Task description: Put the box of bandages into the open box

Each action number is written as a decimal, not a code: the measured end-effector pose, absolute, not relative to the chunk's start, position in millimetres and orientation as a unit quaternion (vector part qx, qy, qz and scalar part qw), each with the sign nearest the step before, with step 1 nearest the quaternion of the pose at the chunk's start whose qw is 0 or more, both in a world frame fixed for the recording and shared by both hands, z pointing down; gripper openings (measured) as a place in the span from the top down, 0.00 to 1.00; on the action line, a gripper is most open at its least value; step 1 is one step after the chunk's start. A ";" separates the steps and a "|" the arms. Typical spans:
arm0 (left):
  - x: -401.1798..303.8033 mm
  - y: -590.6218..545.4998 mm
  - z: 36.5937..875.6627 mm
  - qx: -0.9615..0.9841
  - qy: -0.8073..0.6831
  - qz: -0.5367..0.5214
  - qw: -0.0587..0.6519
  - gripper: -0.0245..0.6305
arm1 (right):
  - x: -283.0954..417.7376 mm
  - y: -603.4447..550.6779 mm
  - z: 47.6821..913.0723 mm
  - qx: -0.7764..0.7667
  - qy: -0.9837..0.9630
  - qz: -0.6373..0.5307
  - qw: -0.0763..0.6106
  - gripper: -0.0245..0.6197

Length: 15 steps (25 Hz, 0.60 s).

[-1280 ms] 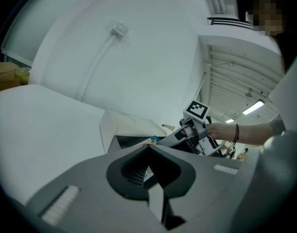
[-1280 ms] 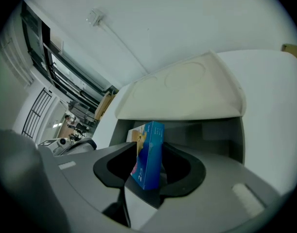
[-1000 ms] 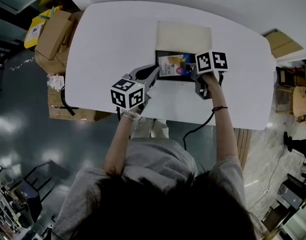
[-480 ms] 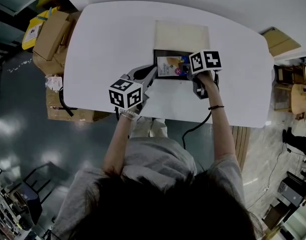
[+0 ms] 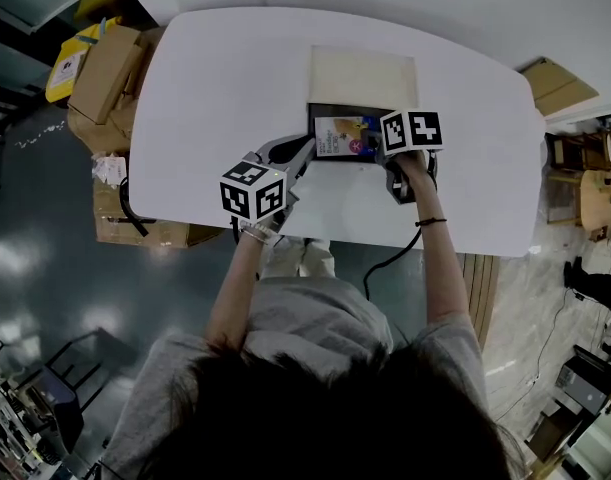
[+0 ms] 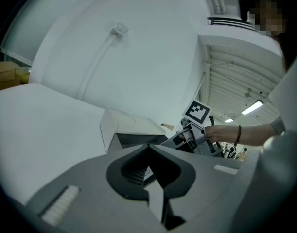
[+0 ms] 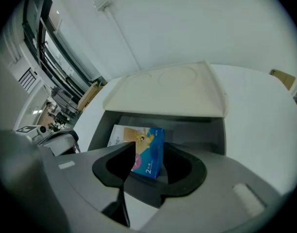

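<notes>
Right gripper view gives me the best look. The box of bandages (image 7: 149, 152) is a small carton. The end facing me is blue with some white print, and the pale face has a tan picture and a pink round mark. It sits right between the jaws of my right gripper (image 7: 150, 166), which are clamped on that blue end, one jaw each side.

The carton is down inside the open box (image 7: 214, 130), over the dark tray and close to the front wall. I can't tell if it's touching the bottom. The cream lid (image 7: 167, 91) is flipped back behind the tray.

In the head view the carton shows face up across the left and middle of the tray, and the right gripper's marker cube covers its right end. My left gripper (image 6: 149, 153) has its jaws together with nothing in them. It sits just beside the open box's front left corner, over the white table (image 5: 215, 88).
</notes>
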<state>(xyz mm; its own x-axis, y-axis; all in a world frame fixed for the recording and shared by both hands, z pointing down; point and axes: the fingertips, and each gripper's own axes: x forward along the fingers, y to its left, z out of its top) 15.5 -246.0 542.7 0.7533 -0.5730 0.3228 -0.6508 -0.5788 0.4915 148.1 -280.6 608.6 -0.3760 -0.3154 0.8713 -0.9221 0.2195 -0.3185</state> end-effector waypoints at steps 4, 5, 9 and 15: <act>15.3 -245.6 540.5 0.889 -0.341 0.067 0.297 0.98 | 151.5 -279.1 600.2 0.449 -0.713 0.435 0.317 0.72; 15.9 -245.1 539.2 0.890 -0.340 0.067 0.296 0.98 | 151.8 -278.1 597.7 0.450 -0.717 0.433 0.309 0.73; 18.9 -242.0 533.8 0.896 -0.331 0.070 0.287 0.98 | 149.5 -272.5 586.1 0.447 -0.739 0.426 0.270 0.82; 21.1 -239.8 523.7 0.903 -0.323 0.068 0.275 0.98 | 135.1 -265.1 553.7 0.429 -0.791 0.397 0.180 0.94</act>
